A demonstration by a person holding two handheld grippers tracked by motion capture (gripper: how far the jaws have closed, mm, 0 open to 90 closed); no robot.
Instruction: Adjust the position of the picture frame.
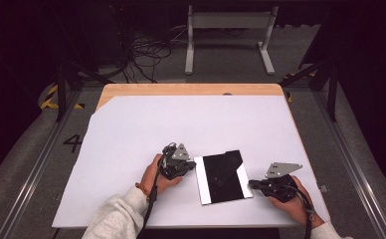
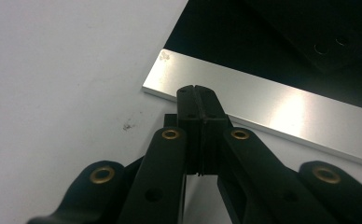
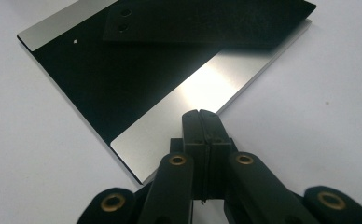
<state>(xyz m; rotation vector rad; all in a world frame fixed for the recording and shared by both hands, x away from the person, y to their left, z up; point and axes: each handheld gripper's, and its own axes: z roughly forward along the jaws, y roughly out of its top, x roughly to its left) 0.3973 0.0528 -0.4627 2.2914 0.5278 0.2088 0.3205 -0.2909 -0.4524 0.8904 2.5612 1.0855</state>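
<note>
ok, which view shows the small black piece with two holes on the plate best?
Right gripper view: the black piece lies nearly whole on the plate, both holes clear. Left gripper view catches one corner with the holes. High view shows it whole but small, dark on dark.

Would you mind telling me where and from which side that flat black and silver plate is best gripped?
Probably by a bare silver edge strip, coming in level from the side. The plate lies flat on the white sheet, so only its thin rim offers a hold. Both grippers, left and right, sit shut at opposite strips.
</note>
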